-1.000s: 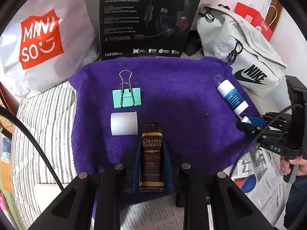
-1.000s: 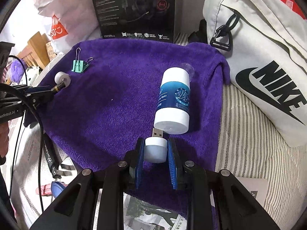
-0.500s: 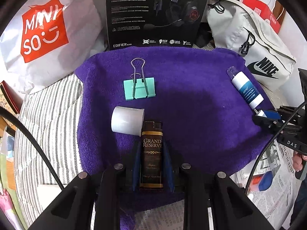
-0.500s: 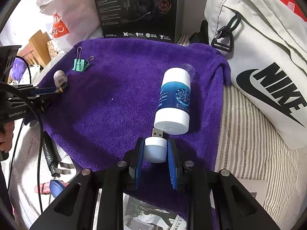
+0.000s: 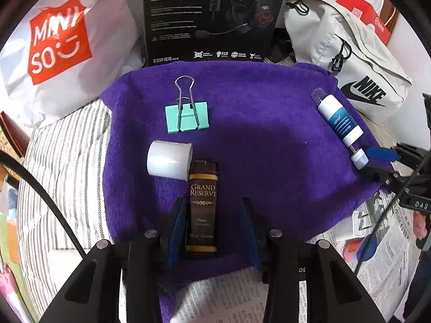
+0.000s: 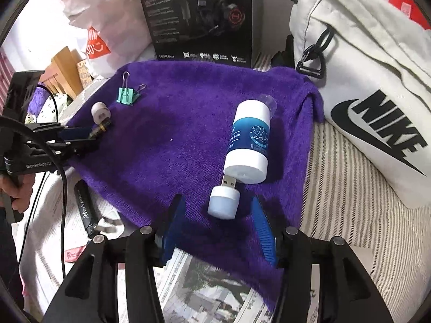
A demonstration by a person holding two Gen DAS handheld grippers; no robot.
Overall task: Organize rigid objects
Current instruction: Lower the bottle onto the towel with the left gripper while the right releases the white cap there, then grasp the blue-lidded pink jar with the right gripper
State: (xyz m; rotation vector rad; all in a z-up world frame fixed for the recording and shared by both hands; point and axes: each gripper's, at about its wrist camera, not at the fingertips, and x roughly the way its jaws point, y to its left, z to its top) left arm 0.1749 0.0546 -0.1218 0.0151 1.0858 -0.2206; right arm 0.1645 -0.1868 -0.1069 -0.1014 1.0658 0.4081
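Between opening right tool [image 6: 218, 215] pads: USB plug [image 6: 223, 202].

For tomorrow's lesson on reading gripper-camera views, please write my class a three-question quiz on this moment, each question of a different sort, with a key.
1. True or false: the green binder clip lies on the purple towel.
2. Which thing lies between the right gripper's fingers? A) the white USB plug-in B) the blue-and-white balm tube C) the white roll
3. Fill in: the dark lighter between the left gripper's fingers reads GRAND ____.

Key
1. True.
2. A. Its plug points at the tube's base; the pads stand clear of it as the jaws open.
3. RESERVE.
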